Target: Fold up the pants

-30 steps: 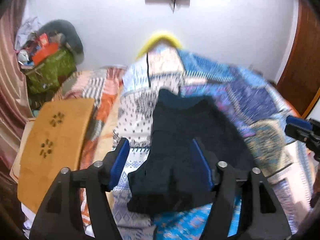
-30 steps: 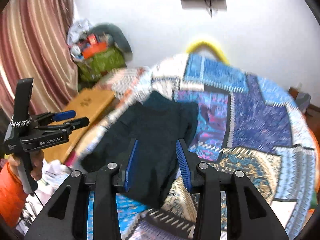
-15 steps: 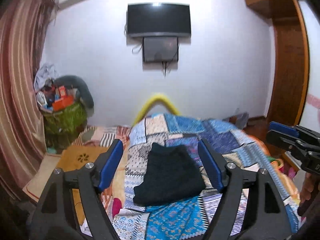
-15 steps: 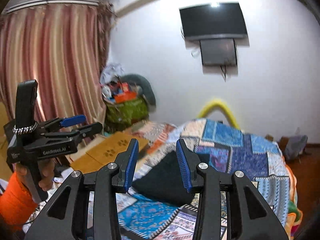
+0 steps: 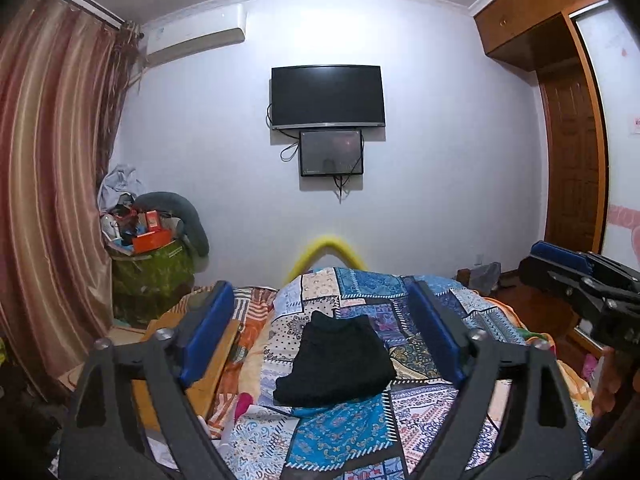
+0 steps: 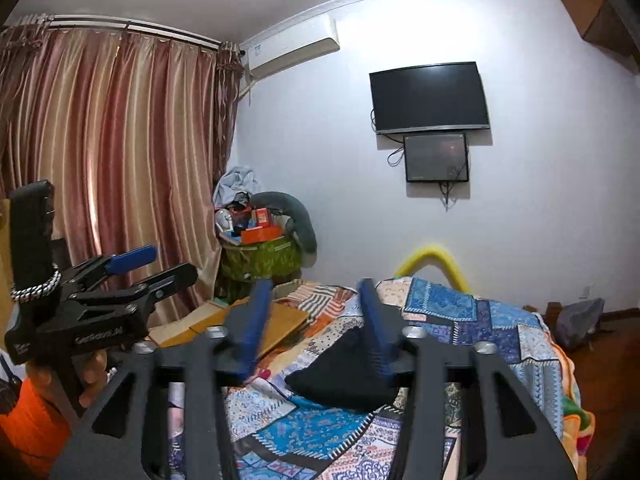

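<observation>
The black pants (image 5: 334,360) lie folded in a compact pile on the patchwork bedspread (image 5: 360,432), well ahead of both grippers. My left gripper (image 5: 319,286) hovers above the bed's near end. Its jaws are opening wide and nothing is between them. In the right wrist view the pants (image 6: 340,376) show partly behind the right finger. My right gripper (image 6: 314,282) is also raised and its jaws are opening on empty air. Each gripper shows in the other's view: the right gripper (image 5: 532,260) at the right edge and the left gripper (image 6: 174,262) at the left, held by a hand.
A wooden board (image 5: 208,360) lies along the bed's left side. A green bag (image 5: 152,268) piled with clutter stands in the corner by the curtain (image 5: 48,200). A yellow foam arch (image 5: 328,244) rises behind the bed. A wooden door (image 5: 572,160) is at the right.
Both grippers have drawn back and up from the pants and tipped toward level, so the wall and TV now show. Both pairs of jaws stand wider. The pants stay folded on the bed.
</observation>
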Available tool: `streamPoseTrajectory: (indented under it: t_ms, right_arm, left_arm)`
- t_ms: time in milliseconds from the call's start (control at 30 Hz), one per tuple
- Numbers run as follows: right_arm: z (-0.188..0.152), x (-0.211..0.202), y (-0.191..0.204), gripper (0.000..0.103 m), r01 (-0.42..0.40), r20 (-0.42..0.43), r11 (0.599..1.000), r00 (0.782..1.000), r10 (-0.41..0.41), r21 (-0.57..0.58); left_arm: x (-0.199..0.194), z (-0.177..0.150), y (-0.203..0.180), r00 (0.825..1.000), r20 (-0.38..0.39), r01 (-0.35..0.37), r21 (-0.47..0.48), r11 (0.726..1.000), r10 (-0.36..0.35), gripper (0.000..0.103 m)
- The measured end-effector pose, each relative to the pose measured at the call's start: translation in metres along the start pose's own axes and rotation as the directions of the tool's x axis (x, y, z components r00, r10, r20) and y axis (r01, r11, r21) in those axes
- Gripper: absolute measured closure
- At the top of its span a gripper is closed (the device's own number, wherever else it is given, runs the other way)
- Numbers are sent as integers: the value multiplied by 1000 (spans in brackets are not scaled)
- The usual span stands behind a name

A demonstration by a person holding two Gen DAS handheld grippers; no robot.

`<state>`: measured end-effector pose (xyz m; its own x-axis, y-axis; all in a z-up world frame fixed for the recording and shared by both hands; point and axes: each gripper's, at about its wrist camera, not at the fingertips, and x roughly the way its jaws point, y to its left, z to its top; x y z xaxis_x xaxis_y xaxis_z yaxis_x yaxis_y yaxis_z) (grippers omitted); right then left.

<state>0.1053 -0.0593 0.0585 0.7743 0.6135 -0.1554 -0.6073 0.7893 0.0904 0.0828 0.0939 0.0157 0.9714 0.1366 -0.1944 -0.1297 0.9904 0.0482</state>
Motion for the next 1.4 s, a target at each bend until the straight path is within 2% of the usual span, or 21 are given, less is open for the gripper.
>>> streamPoseTrajectory:
  t_ms: [33, 100, 167, 333, 400, 1400]
  right_arm:
    - [-1, -2, 0, 30, 15, 14, 1000, 1000, -15, 0]
    - [-1, -5, 2, 27, 31, 21, 1000, 999, -31, -2]
    - [-2, -6, 1, 20, 35, 17, 999, 999, -35, 11]
    - [-6, -8, 0, 4, 71, 20, 997, 997, -71, 17]
    - [-9, -9, 0, 2, 77, 18, 997, 997, -77, 15]
    - [-15, -13, -8, 1, 99, -32, 995, 995, -98, 21]
  left_arm:
    - [-3, -2, 0, 1000, 2, 0, -3, 1000, 0, 7]
    - [-6, -4, 0, 1000, 1, 5, -9, 1000, -5, 2]
    - [-8, -5, 1, 1000, 0, 14, -15, 1000, -14, 0]
    - [-7, -9, 1, 1000, -16, 22, -20, 1000, -22, 0]
    - [-7, -11, 0, 1000, -19, 22, -22, 1000, -22, 0]
    - [3, -20, 0, 998, -46, 44, -61, 997, -47, 0]
